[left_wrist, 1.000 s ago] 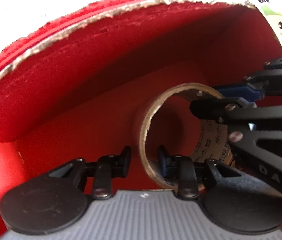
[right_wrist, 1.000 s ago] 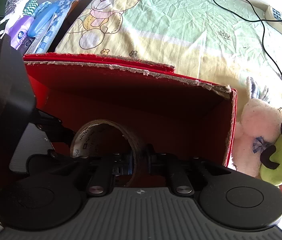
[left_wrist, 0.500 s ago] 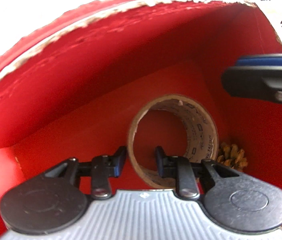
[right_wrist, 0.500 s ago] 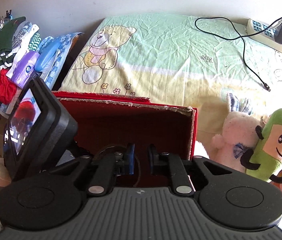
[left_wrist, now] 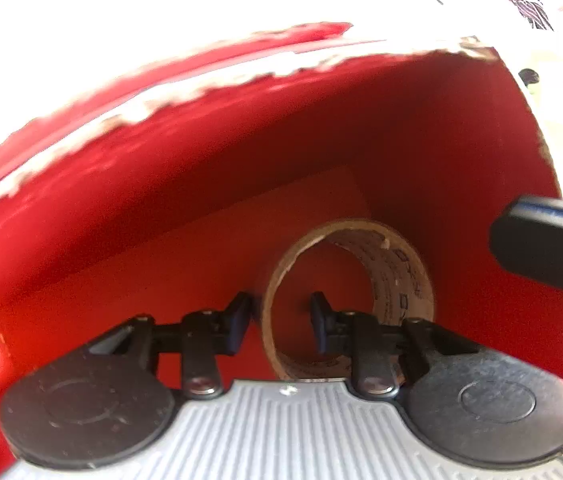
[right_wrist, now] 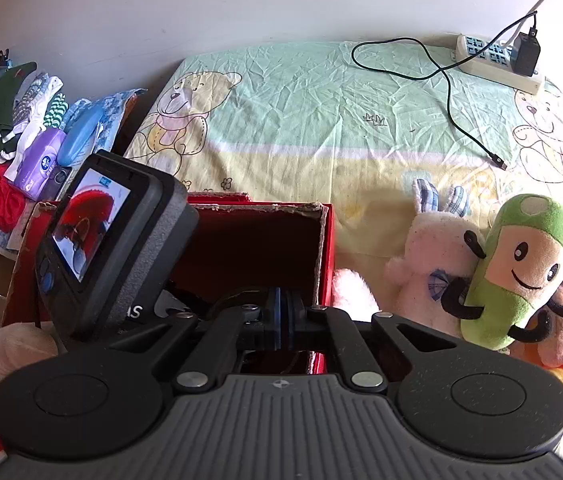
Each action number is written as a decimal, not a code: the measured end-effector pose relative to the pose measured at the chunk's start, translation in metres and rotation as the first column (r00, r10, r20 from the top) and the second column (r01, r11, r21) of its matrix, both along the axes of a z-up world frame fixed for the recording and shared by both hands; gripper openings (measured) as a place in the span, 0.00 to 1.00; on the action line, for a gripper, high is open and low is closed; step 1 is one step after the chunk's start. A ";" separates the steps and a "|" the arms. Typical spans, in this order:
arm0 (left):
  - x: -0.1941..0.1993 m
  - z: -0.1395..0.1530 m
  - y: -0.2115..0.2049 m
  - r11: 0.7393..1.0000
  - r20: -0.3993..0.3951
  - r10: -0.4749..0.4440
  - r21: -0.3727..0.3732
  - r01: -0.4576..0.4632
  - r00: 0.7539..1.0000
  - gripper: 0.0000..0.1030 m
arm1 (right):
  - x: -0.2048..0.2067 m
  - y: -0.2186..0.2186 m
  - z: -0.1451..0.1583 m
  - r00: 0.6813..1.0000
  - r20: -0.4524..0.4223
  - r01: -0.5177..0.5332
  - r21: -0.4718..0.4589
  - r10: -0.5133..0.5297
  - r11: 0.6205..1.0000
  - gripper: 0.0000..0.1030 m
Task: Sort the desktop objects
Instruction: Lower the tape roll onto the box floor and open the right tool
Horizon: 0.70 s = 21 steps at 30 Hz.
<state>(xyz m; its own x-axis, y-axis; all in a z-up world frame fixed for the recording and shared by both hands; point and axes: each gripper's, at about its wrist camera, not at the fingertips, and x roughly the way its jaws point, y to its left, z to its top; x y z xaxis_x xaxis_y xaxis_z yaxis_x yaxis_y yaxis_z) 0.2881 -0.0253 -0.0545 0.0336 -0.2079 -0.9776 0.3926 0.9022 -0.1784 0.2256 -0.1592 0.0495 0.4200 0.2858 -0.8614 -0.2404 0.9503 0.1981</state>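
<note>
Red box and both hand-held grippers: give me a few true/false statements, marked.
1. A tape roll stands on edge inside the red box. True.
2. The left hand-held gripper is clamped shut on the roll. False: its fingers are apart, straddling the roll's near rim.
3. The right hand-held gripper has its fingers closed together. True.
4. The box sits on bare wood. False: it sits on a bear-print sheet.
5. A power strip lies on the sheet. True.
</note>
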 end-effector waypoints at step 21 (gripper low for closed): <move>-0.029 0.026 -0.005 0.998 0.152 -0.063 0.019 0.060 0.986 0.63 | -0.005 -0.008 -0.003 1.000 0.002 0.026 0.015 -0.026 1.000 0.00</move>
